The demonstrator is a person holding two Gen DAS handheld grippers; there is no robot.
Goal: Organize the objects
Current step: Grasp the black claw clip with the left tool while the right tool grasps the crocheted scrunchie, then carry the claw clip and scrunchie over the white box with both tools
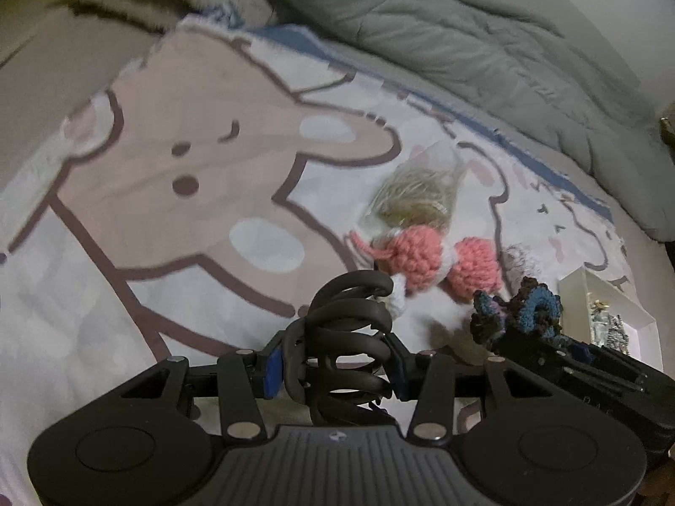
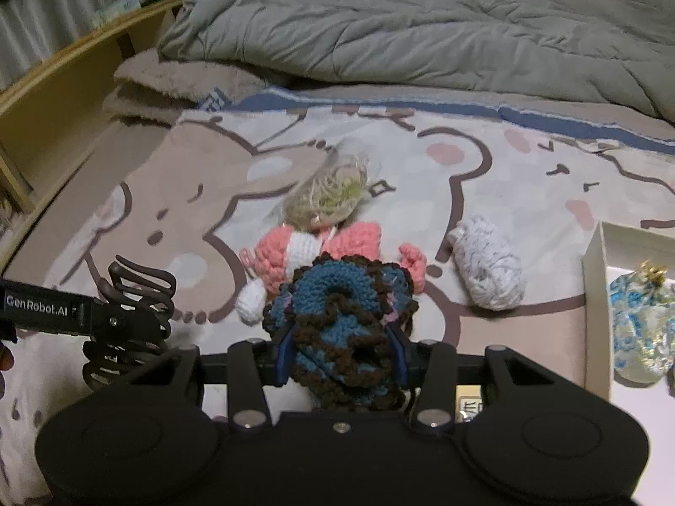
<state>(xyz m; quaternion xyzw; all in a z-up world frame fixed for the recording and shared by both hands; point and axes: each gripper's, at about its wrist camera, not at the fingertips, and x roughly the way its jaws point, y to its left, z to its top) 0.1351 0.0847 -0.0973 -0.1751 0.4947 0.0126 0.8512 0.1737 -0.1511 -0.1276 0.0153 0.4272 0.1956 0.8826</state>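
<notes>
Home bedroom: bed (image 2: 105, 160) with light wooden frame at left, rumpled grey quilted duvet (image 2: 422, 29) at far side, cartoon-bear printed fleece blanket (image 2: 190, 194) spread across near mattress.

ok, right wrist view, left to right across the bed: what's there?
Dark hair claw in the left gripper → blue and brown crochet scrunchie in the right gripper → white yarn bundle → white box holding a blue patterned pouch.
</notes>
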